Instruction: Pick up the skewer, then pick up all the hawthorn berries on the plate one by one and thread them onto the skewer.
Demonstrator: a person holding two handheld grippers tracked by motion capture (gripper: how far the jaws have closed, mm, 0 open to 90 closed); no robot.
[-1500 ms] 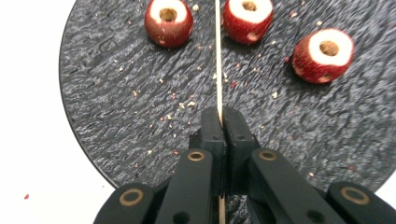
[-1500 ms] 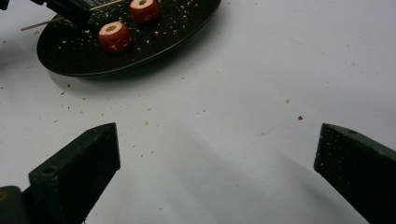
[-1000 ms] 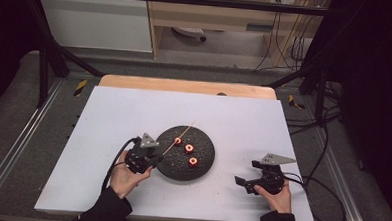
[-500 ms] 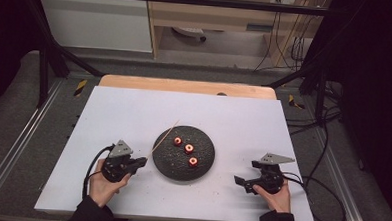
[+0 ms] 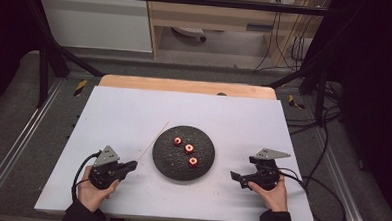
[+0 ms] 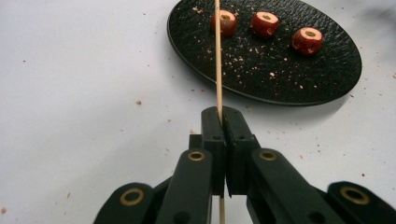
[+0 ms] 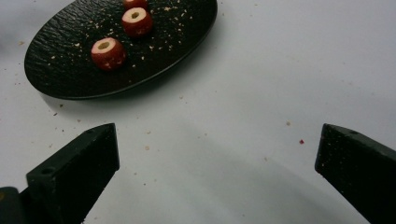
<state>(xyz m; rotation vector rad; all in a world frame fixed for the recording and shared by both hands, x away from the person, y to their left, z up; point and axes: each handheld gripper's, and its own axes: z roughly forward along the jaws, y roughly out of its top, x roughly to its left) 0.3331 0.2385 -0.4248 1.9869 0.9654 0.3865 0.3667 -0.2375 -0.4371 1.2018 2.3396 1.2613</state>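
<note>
White table (image 5: 134,113), crumbs scattered over its near half. Wooden board edge shows along the far side.

Black round plate (image 5: 183,152) sits near the middle of the table, between the two hands, rough-textured surface, dusted with pale crumbs.

Left tongs (image 5: 131,164) low over the table, just left of the plate, held by the person's left hand (image 5: 94,188). Jaws pressed together on a thin wooden skewer (image 5: 152,138). In the left gripper view the skewer (image 6: 218,56) runs straight out from between the closed jaws, over the plate rim (image 6: 187,51), its far part crossing in front of the nearest fruit piece. From above the skewer slants up and right from the tongs toward the plate's far-left edge; tip bare.

Right tongs (image 5: 237,178) right of the plate, resting low near the table edge in the right hand (image 5: 273,191). Jaws spread wide, nothing between them; bare table (image 7: 224,154) between the jaws in the right gripper view.

Three small red fruit pieces (image 5: 189,148) with cored, pale centres lie in a diagonal row on the plate, apart from one another. None on the skewer.
</note>
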